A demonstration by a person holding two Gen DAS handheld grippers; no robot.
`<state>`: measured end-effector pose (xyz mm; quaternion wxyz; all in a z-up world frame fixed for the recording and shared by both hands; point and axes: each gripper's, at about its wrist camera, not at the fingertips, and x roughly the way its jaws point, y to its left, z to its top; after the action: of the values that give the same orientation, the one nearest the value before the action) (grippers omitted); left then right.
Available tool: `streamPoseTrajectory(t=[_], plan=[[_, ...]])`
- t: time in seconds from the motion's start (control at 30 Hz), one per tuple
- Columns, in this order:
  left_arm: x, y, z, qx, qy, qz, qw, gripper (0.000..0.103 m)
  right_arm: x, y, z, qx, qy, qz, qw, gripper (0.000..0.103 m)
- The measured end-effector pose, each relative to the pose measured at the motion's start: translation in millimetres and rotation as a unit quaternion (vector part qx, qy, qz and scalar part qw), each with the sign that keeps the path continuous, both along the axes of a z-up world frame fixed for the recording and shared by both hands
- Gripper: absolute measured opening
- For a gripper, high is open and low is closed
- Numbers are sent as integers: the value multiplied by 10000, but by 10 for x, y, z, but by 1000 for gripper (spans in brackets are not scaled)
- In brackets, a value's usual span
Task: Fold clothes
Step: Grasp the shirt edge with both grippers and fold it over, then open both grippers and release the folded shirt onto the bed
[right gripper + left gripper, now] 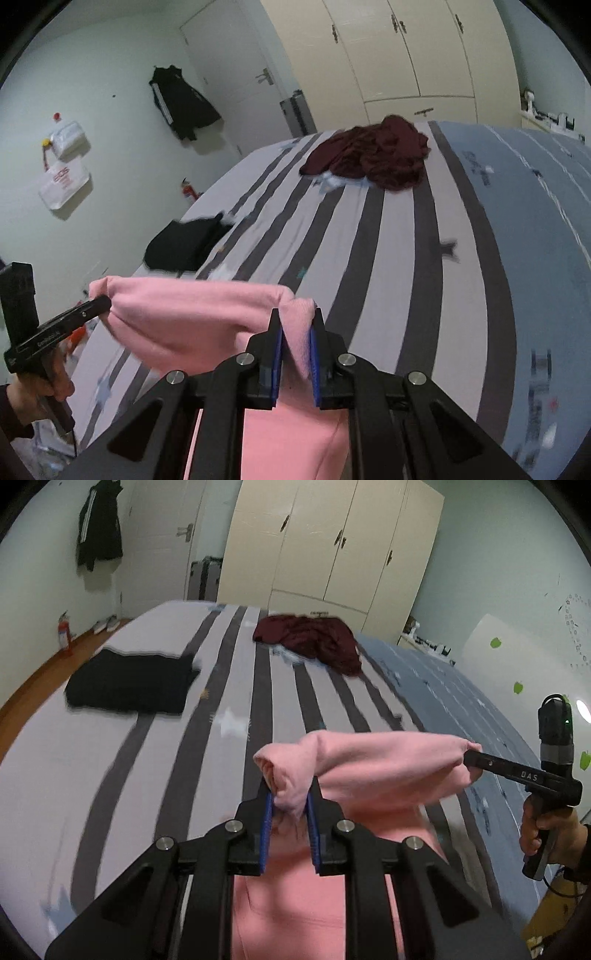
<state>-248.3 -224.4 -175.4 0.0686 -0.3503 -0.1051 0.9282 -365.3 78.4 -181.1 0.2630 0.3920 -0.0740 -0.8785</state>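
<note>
A pink garment hangs stretched between my two grippers above the striped bed. My left gripper is shut on one bunched corner of it. My right gripper is shut on the other corner, where a ribbed hem of the pink garment shows. In the left wrist view the right gripper reaches in from the right, held by a hand. In the right wrist view the left gripper comes in from the left. The rest of the garment drops below both cameras.
A folded black garment lies at the bed's left side. A crumpled dark red garment sits near the far end, with a blue-and-white piece of cloth under its edge. A cream wardrobe, a door and a hanging jacket stand beyond.
</note>
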Motion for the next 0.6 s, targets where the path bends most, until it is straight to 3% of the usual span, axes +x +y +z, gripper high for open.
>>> streamPoseTrajectory(t=[0.13, 0.3, 0.5, 0.6], plan=[[461, 33, -314, -25, -382, 69, 9992, 14, 545, 28, -248, 236, -273, 233, 9991, 11], [764, 29, -674, -97, -827, 58, 9965, 14, 1069, 50, -656, 566, -735, 427, 9948, 11], [924, 29, -709, -15, -902, 171, 9958, 14, 1298, 79, -669, 531, -751, 315, 9953, 11], [982, 26, -848, -61, -1161, 224, 9930, 14, 1367, 70, -736, 635, -830, 379, 9938, 11]])
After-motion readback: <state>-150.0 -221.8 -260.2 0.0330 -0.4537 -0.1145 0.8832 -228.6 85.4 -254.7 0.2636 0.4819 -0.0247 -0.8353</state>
